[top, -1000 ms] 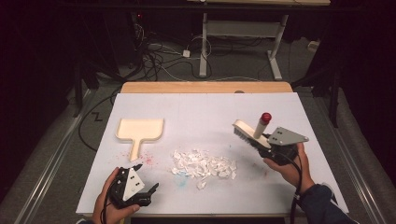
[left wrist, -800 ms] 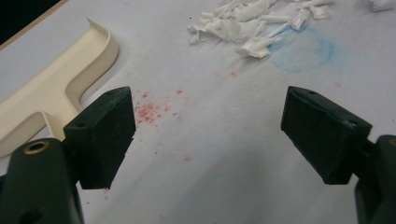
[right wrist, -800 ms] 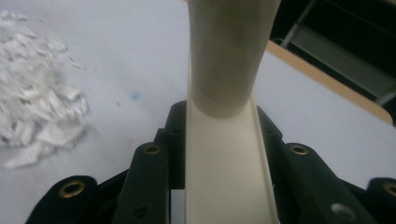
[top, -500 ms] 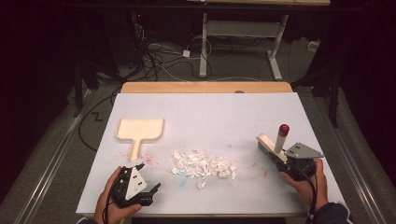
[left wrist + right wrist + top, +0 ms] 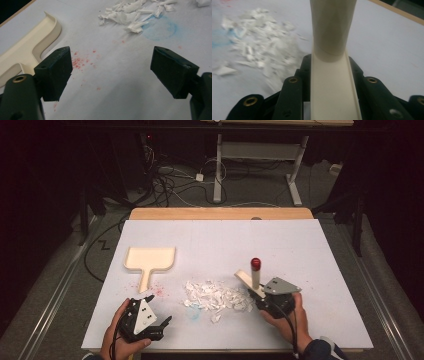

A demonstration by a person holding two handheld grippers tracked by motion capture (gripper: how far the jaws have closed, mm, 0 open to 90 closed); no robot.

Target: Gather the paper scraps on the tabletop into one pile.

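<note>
Cream plastic brush [image 5: 251, 279] w/ a red-tipped handle sits clamped in the right hand-held gripper [image 5: 257, 292], at the right edge of the paper scrap pile [image 5: 216, 296]. In the right gripper view the brush's cream body [image 5: 332, 75] runs straight up between the two black jaws, which press on it from both sides; scraps [image 5: 259, 50] lie to its left there, blurred. Brush stands tilted in the high view, red tip up, broad end down near the bench [image 5: 320, 250] surface, touching or nearly touching the outermost scraps; can't tell which.

Left hand-held gripper [image 5: 159, 316] is released: in the left gripper view [image 5: 110, 72] the jaws stand wide apart w/ nothing between them, just bare bench. It rests low at the near-left part of the bench, held in the person's left hand [image 5: 117, 342].

Cream dustpan [image 5: 149, 261] lies flat on the bench left of the pile, well apart from the brush, handle pointing toward the person; its rim and handle show at the left of the left gripper view [image 5: 32, 47]. Red specks [image 5: 80, 61] mark the bench just beside the dustpan handle, and a faint blue ring stain [image 5: 160, 28] sits at the near edge of the scraps. Bench top is white w/ a wood strip at the far edge.
</note>
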